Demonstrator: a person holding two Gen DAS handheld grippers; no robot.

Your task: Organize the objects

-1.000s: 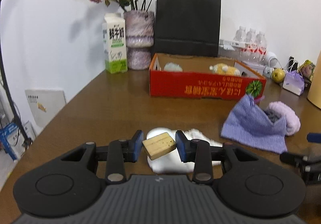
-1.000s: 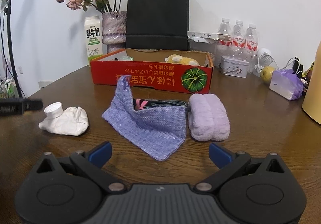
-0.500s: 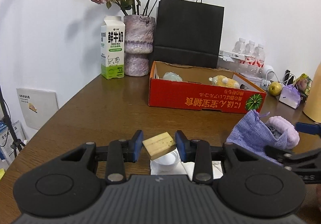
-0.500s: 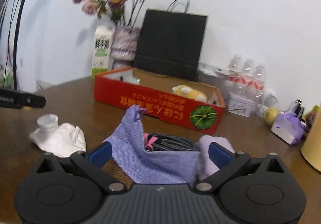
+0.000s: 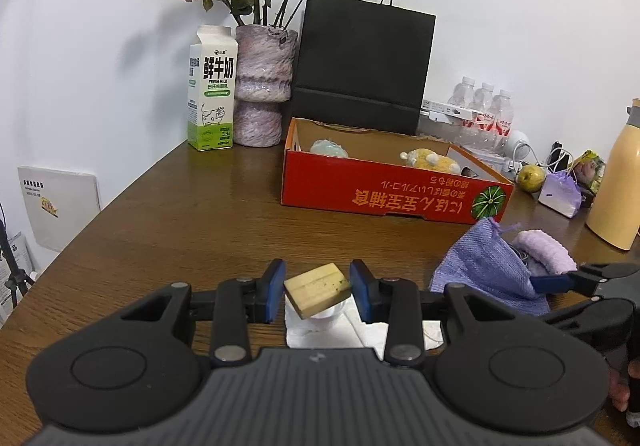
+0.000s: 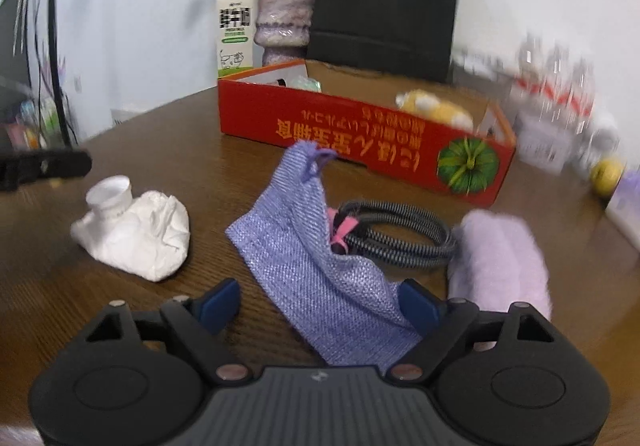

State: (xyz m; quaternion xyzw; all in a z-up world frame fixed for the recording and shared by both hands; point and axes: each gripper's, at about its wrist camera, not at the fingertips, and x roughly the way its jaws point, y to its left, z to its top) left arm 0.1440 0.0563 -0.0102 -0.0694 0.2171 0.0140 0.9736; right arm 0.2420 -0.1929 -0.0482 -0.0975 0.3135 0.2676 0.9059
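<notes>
Gripping wooden block [image 5: 317, 289], left gripper [image 5: 317, 291] jaws clamped; right gripper [image 6: 320, 302] jaws wide, straddling purple pouch [image 6: 320, 266].

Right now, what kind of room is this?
Probably a home or office room: a brown wooden table against a white wall holds a vase of dried roses, a green-and-white milk carton and a black paper bag.

Red box [image 5: 384, 194]; lilac pouch [image 6: 320, 266]

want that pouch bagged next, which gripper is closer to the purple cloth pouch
Right. The right gripper straddles the purple pouch, open; the left gripper is off to its left, holding a wooden block.
</notes>
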